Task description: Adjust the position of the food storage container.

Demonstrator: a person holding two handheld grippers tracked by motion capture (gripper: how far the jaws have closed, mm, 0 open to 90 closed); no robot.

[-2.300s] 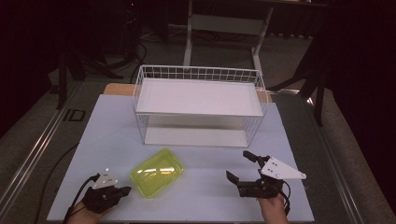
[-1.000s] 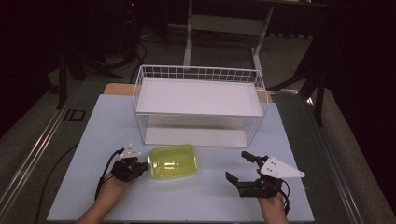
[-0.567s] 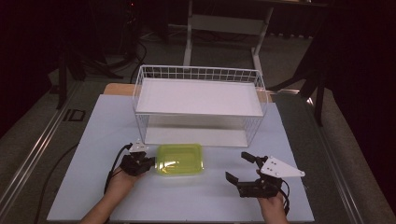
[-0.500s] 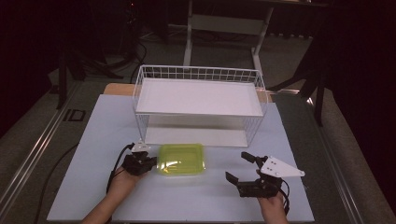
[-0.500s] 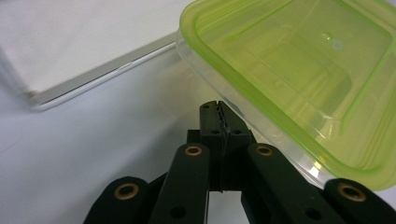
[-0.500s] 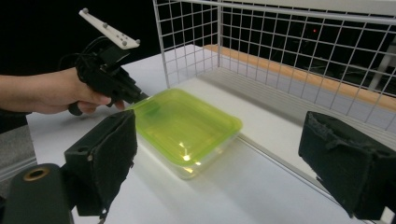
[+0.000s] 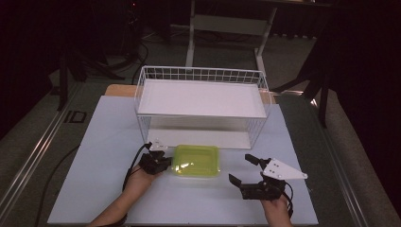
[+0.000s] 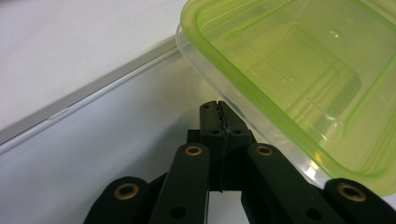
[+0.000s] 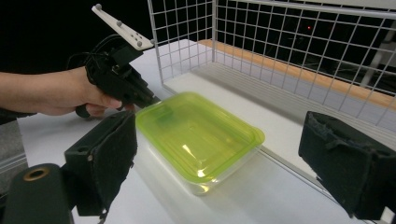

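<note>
A lime-green lidded clear container (image 7: 196, 161) lies on the white table just in front of the wire basket (image 7: 202, 72). My left gripper (image 7: 165, 161) is at the container's left edge. In the left gripper view its jaws (image 8: 218, 109) are pressed shut at the rim of the container (image 8: 299, 79). The right gripper view shows the left gripper (image 9: 147, 103) touching the near corner of the container (image 9: 196, 133). My right gripper (image 7: 240, 168) stands open a little to the right of the container, nothing between its pads (image 9: 109, 163).
The white wire basket has a white upper shelf (image 7: 201, 97) and an open lower level facing me. Its mesh wall (image 9: 261, 37) rises close behind the container. Bare white table (image 7: 104, 151) extends to the left and along the front edge.
The left gripper picked up the container from the front of the table and carried it forward and right, levelling it in front of the basket. The right gripper has stayed put.
</note>
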